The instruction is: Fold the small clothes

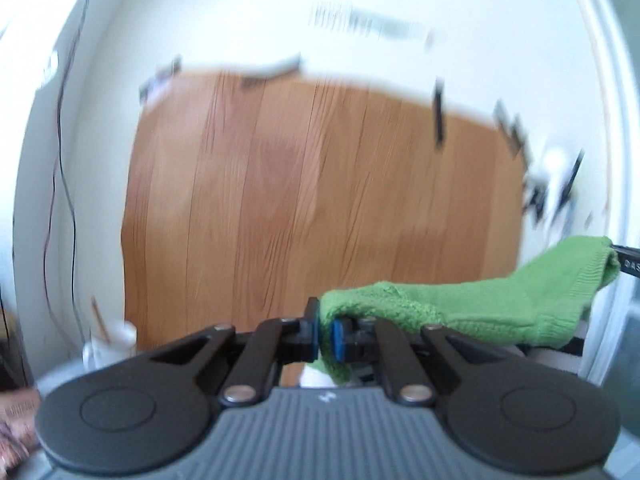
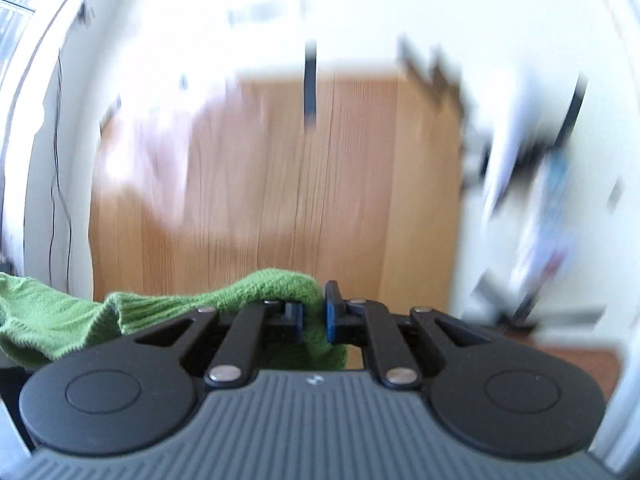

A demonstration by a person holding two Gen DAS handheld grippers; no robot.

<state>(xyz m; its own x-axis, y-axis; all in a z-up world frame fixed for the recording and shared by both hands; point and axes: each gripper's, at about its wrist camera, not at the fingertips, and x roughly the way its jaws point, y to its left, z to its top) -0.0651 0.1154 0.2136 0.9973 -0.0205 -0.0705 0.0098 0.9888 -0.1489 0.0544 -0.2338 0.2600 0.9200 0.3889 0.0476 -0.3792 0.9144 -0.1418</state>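
Note:
A green knitted sock point(image 1: 492, 300) hangs stretched in the air between my two grippers, above a wooden table point(image 1: 300, 184). My left gripper point(image 1: 325, 336) is shut on one end of the sock, which runs off to the right toward the right gripper's tip point(image 1: 628, 258). My right gripper point(image 2: 314, 322) is shut on the other end of the sock point(image 2: 160, 308), which trails left. Both views are blurred by motion.
A white cup point(image 1: 112, 344) with a stick in it stands at the table's near left. Blurred dark and white items point(image 1: 556, 176) lie along the table's right side and far edge. White walls surround the table point(image 2: 320, 184). Cables point(image 1: 64, 160) hang at left.

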